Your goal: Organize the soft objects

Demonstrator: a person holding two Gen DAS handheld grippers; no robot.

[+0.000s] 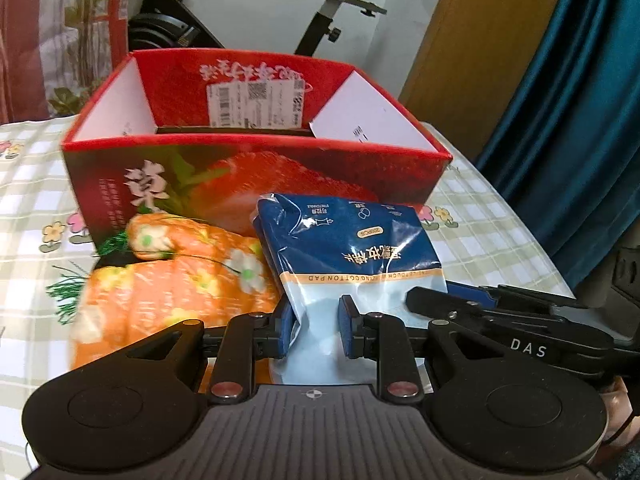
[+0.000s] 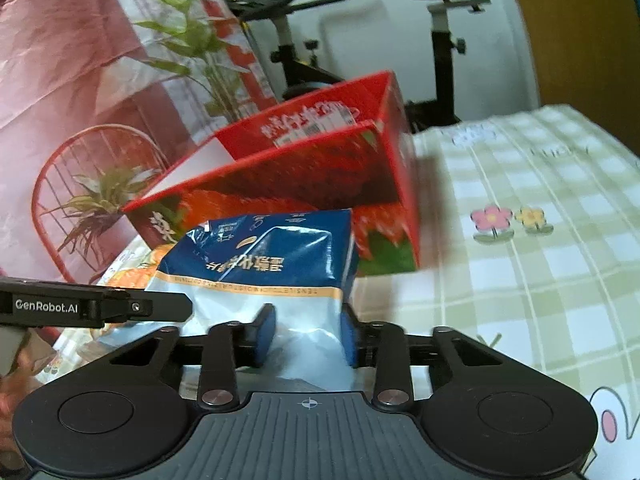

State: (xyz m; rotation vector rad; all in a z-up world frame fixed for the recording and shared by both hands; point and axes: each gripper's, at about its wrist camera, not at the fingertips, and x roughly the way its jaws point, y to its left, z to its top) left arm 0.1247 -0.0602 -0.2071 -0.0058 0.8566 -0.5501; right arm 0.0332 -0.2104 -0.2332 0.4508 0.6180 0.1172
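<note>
The red strawberry box (image 1: 256, 168) stands open on the far side of the checked tablecloth (image 1: 480, 240), with orange carrot plushes (image 1: 176, 284) lying near its left front. Your left gripper (image 1: 316, 330) and right gripper (image 2: 308, 336) both clamp the pale lower end of the cotton pad bag (image 1: 352, 252), held upright just before the box. Because the film is slick and slack, uneven pulling could tear it or let it slip short of the rim.
</note>
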